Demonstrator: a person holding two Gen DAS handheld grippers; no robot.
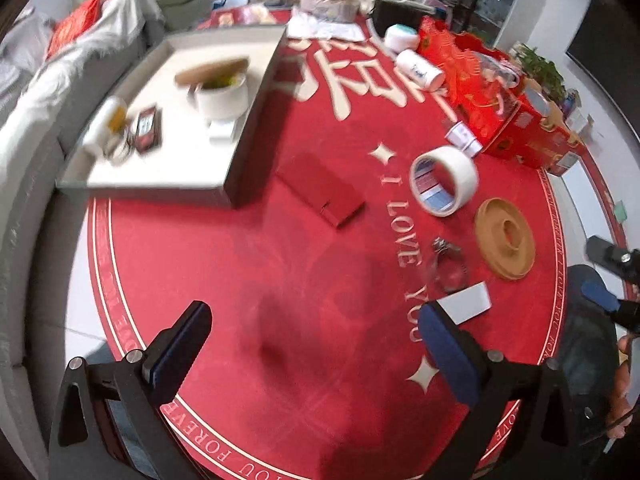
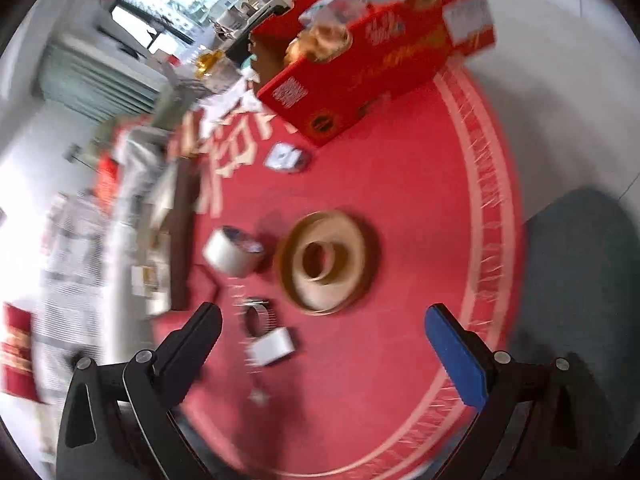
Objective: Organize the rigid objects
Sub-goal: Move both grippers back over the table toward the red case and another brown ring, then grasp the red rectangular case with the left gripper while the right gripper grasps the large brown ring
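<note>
Both grippers are held released over the round red mat with nothing between their fingers: the left gripper is seen above bare mat, and the right gripper is seen above the loose pieces. Nearest the right gripper, at about 11 o'clock from its midpoint, a small white rectangular block lies touching or just beside a thin metal ring clamp; a grasp on either could drag or knock the other, since the two are so close. Farther out at 12 o'clock lies the tan round dish with a raised central ring, low and wide, so the fingers may slip off its rim. At 10 o'clock from the dish the white roll of tape rests on its curved side and could roll away if nudged. Both views are blurred, so a misjudged approach is likely. Farthest, at 10 o'clock in the left view, the pale shallow rectangular tray already holds several items, leaving crowded room for placement.
</note>
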